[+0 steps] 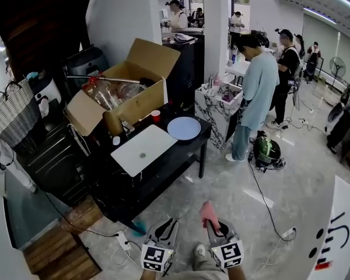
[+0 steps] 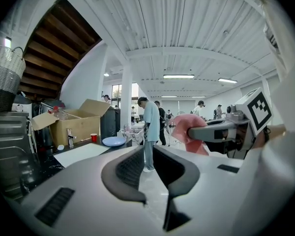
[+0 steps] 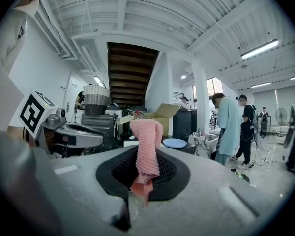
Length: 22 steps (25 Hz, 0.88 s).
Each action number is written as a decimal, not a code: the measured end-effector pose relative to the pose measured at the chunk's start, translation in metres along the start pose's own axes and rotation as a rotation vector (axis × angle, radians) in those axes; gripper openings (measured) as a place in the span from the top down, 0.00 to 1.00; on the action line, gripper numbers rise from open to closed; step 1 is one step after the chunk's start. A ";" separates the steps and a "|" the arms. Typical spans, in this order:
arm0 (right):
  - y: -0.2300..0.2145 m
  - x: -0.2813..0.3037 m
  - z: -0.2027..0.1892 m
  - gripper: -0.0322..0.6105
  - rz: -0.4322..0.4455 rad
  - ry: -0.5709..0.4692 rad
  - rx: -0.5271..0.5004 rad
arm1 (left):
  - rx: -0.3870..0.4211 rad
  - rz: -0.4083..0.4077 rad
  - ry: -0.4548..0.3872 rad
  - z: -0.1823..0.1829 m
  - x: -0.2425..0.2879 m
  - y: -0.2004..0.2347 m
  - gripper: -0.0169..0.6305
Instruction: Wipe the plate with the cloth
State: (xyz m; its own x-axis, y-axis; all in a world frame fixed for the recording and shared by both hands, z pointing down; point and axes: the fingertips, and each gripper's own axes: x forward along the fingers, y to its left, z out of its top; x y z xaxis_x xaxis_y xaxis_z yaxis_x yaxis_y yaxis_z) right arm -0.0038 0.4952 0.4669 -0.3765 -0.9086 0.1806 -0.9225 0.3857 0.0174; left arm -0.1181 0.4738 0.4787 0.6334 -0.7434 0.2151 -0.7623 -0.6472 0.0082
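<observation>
A pale blue plate (image 1: 184, 128) lies at the right end of a black table (image 1: 163, 168), well ahead of both grippers; it also shows as a small plate (image 2: 113, 141) in the left gripper view and a plate (image 3: 174, 143) in the right gripper view. My right gripper (image 1: 213, 226) is shut on a pink knitted cloth (image 1: 207, 212), which stands up from the jaws as the cloth (image 3: 146, 146). My left gripper (image 1: 166, 228) is held beside it, open, with nothing between its jaws (image 2: 147, 154). Both hang above the floor, short of the table.
On the table are a white board (image 1: 143, 149), a red cup (image 1: 156, 115) and an open cardboard box (image 1: 128, 89) holding bottles. A person in a light blue shirt (image 1: 258, 89) stands by a marbled stand (image 1: 217, 107). Cables and a power strip (image 1: 123, 241) lie on the floor.
</observation>
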 end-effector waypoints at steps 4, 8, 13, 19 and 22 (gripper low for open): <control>-0.028 0.024 0.004 0.90 0.018 0.004 -0.008 | -0.005 0.013 0.009 0.004 0.034 0.008 0.89; -0.053 0.044 0.006 0.90 0.026 0.018 0.002 | -0.015 0.024 0.034 0.010 0.063 0.014 0.89; -0.083 0.064 0.011 0.90 0.042 0.018 0.011 | -0.008 0.037 0.030 0.021 0.097 0.018 0.89; -0.118 0.092 0.012 0.90 0.063 0.021 0.016 | 0.000 0.061 0.030 0.033 0.138 0.026 0.89; -0.138 0.104 0.014 0.90 0.075 0.018 0.015 | 0.000 0.071 0.032 0.037 0.159 0.027 0.89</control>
State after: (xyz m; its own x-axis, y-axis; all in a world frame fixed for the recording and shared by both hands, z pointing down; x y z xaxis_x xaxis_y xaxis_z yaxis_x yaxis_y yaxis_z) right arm 0.0830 0.3456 0.4697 -0.4434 -0.8742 0.1981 -0.8928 0.4503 -0.0111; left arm -0.0330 0.3322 0.4765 0.5729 -0.7818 0.2460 -0.8054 -0.5927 -0.0080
